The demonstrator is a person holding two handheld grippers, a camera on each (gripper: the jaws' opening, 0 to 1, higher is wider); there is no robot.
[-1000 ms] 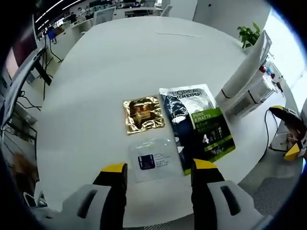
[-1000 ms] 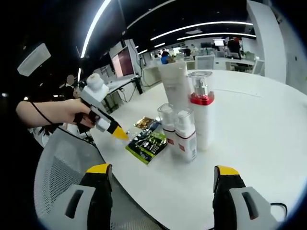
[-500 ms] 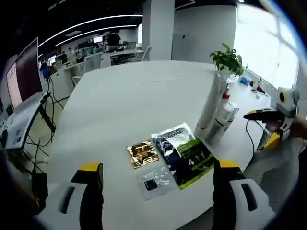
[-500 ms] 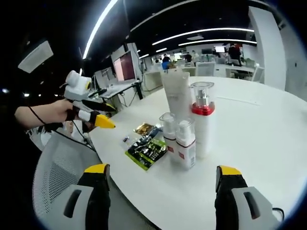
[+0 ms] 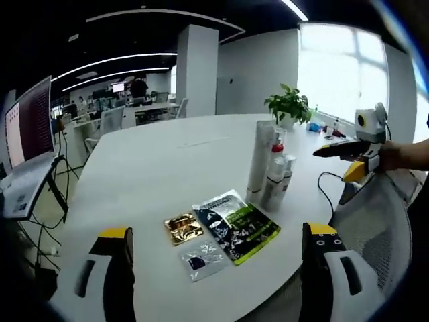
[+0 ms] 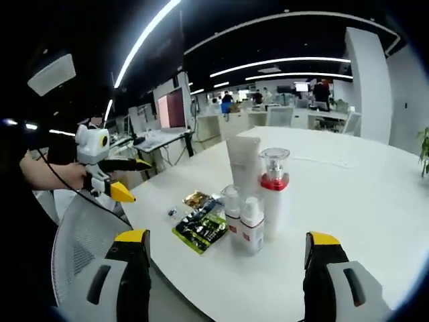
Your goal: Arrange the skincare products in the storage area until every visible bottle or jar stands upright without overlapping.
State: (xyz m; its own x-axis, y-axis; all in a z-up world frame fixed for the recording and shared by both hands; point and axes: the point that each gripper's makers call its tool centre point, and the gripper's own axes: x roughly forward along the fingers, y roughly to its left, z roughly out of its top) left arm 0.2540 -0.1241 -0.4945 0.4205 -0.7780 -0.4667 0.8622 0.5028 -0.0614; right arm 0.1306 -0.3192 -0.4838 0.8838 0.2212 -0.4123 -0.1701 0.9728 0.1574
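Observation:
On the white round table (image 5: 167, 168) stand a tall white tube (image 5: 258, 157), a pump bottle with a red collar (image 5: 275, 164) and a small bottle (image 5: 287, 168), all upright and close together. A gold sachet (image 5: 184, 228), a dark and green packet (image 5: 236, 223) and a clear sachet (image 5: 201, 258) lie flat in front. My left gripper (image 5: 217, 231) is open and empty, held back from the table edge. In the right gripper view I see the tube (image 6: 242, 164), the pump bottle (image 6: 273, 191) and two small bottles (image 6: 232, 208). My right gripper (image 6: 228, 237) is open, short of them.
A mesh chair (image 5: 375, 221) stands by the near table edge, and a cable (image 5: 326, 191) hangs over that edge. A potted plant (image 5: 289, 104) is at the far side. A monitor (image 5: 30, 127) stands at left. A hand holds the left gripper (image 6: 107, 168) beyond the chair (image 6: 80, 241).
Both grippers have drawn back and up from the table, so the bottles and sachets look smaller. My left jaws have spread wider. The products have not moved.

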